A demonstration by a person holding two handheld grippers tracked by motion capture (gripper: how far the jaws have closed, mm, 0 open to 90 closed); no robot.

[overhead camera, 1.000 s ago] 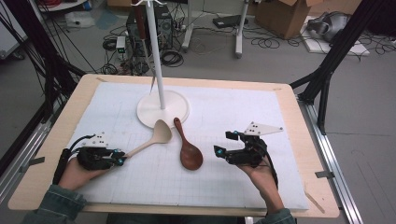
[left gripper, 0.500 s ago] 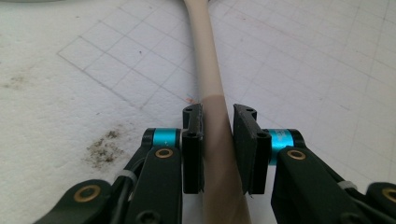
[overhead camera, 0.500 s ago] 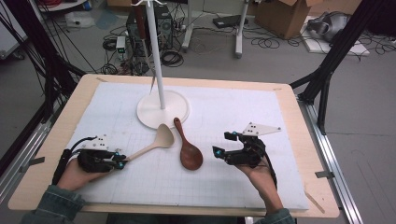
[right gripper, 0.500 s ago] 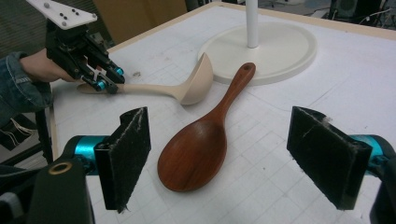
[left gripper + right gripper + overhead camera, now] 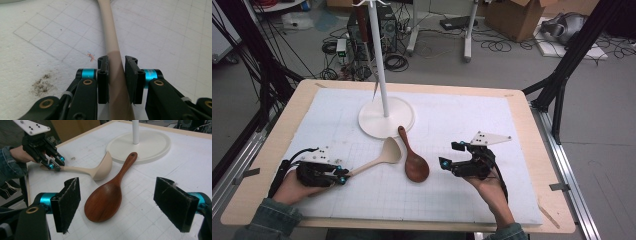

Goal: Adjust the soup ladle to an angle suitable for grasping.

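— Running along which line, that pale ladle (image 5: pixel 379 159)?

— From the left gripper (image 5: pixel 341 176), fingers clamped on its handle end, slanting up to the bowl beside the white stand base (image 5: pixel 386 116).

— And the right gripper (image 5: pixel 448 162)?

— Fingers wide apart, aimed at the brown spoon (image 5: pixel 107 198) lying on the worktop (image 5: pixel 462 200); the left gripper view shows the pinch.

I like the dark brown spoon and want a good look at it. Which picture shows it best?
The right gripper view: the brown wooden spoon lies large and whole between the open right gripper. The high view shows the spoon small beside the white stand base. The left gripper view looks along the beige ladle handle instead.
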